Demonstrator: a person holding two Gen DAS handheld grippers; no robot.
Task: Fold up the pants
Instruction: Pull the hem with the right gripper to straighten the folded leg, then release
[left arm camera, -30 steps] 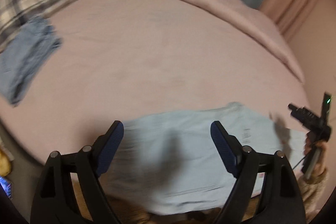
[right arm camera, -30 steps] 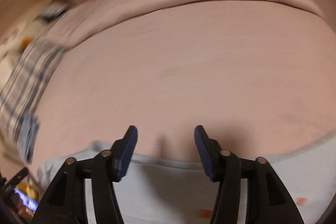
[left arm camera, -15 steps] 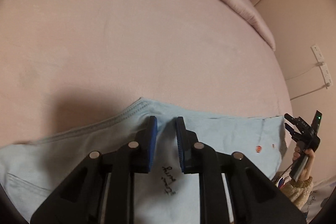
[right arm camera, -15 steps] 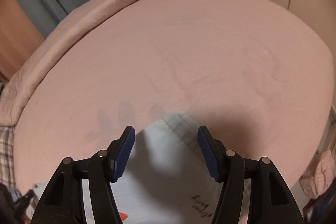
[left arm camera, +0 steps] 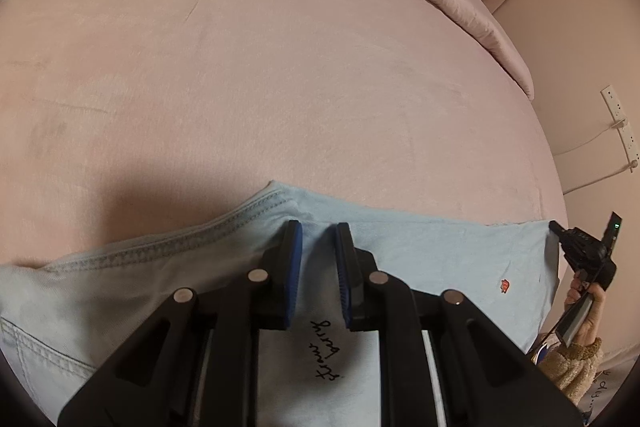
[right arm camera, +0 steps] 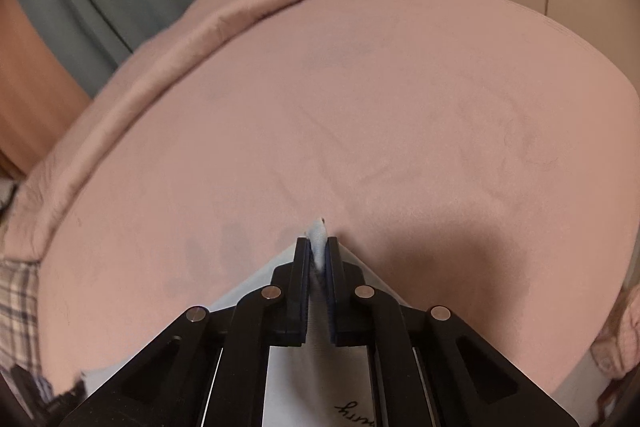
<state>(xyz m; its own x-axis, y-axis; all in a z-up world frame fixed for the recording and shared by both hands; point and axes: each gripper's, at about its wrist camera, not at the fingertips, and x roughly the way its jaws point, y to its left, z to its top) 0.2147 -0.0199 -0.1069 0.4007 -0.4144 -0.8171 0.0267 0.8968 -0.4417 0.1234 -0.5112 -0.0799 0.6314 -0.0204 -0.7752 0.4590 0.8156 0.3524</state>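
Both grippers pitched steeply down at the pink bed [left arm camera: 280,75]. My left gripper [left arm camera: 318,239] is clenched on a raised fold of the light blue pants [left arm camera: 420,255], just below the stitched waistband edge; fabric bunches up between the blue pads. My right gripper [right arm camera: 319,249] has just been closing, and its jaws now pinch a corner of the pants [right arm camera: 318,233], with a tip of cloth poking out past the fingertips. Pants lie flat along the near edge of the bed. In the left view my right hand [left arm camera: 586,301], in a fuzzy sleeve [left arm camera: 572,367], grips its handle at the pants' far corner.
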